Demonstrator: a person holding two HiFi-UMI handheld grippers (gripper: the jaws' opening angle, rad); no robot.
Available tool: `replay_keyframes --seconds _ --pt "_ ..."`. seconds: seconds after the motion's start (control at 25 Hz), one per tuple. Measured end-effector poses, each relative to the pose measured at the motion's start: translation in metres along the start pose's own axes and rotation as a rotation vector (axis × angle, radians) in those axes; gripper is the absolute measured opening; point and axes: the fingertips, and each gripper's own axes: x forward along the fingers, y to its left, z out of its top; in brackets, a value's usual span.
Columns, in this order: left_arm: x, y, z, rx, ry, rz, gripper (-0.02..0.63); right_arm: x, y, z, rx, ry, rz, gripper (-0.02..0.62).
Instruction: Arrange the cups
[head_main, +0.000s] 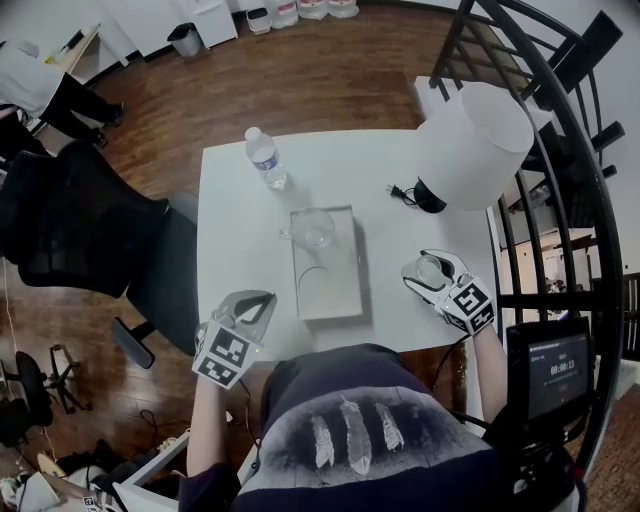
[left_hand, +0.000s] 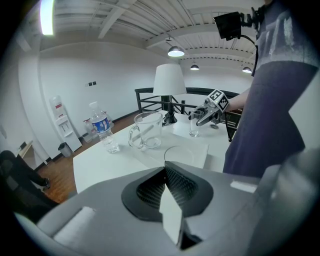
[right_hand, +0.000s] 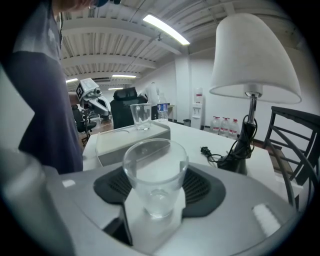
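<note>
Smooth white tabletop (head_main: 240, 200) bears clear tapered glass (right_hand: 155, 170) between right tool's (right_hand: 156, 202) ribbed pads (right_hand: 202, 187).

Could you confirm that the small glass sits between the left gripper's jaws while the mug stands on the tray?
Not quite: the small glass sits between the right gripper's jaws, as the right gripper view shows. The mug does stand on the tray.

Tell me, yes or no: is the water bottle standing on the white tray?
No, the water bottle stands on the bare table, apart from the tray, which carries the glass mug.
</note>
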Motion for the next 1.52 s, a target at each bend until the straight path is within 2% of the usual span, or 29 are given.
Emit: replay_keyframes --seconds 0.36,0.6,0.88,1.32,1.52 --pt "-0.001 -0.001 -0.004 -0.009 -0.002 0.006 0.015 0.007 0.009 0.01 -0.021 -0.012 0.08 0.287" --pt "-0.007 0.0 -0.009 -0.025 -0.003 0.022 0.015 0.008 0.015 0.042 -0.029 -0.075 0.108 0.287" --pt "-0.005 -0.003 -0.006 -0.036 -0.014 0.028 0.015 0.002 0.018 0.073 -0.056 -0.102 0.149 0.287" --pt "-0.014 -0.002 -0.011 -0.061 -0.024 0.048 0.015 -0.009 0.05 0.156 -0.137 -0.228 0.262 0.287" --pt "-0.02 -0.002 -0.016 -0.081 -0.026 0.063 0.014 -0.006 0.069 0.178 -0.173 -0.229 0.325 0.287"
